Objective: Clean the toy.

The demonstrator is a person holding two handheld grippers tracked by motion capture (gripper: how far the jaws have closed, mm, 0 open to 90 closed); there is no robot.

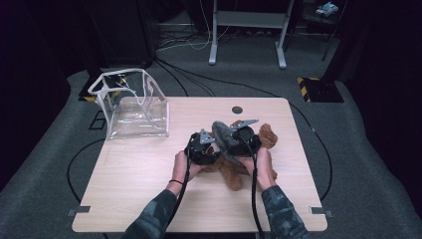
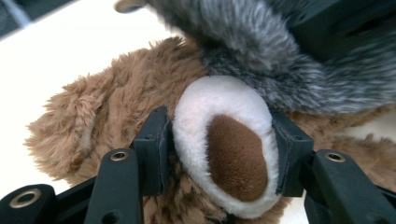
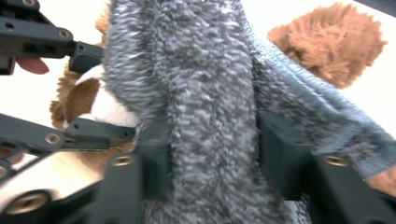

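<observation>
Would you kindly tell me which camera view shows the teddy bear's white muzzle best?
The left gripper view: the white muzzle sits large and sharp between the left gripper fingers. The right gripper view catches a sliver of it beside the grey furry cloth. In the high view the muzzle cannot be made out.

grey hat hides bear's head

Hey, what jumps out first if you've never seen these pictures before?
A brown teddy bear lying right of centre on the wooden table, with both grippers working on it. The left gripper is clamped on the bear's white snout, and the right gripper straddles a grey fuzzy hat over the bear's head. A clear plastic bag stands open at the table's far left corner.
</observation>
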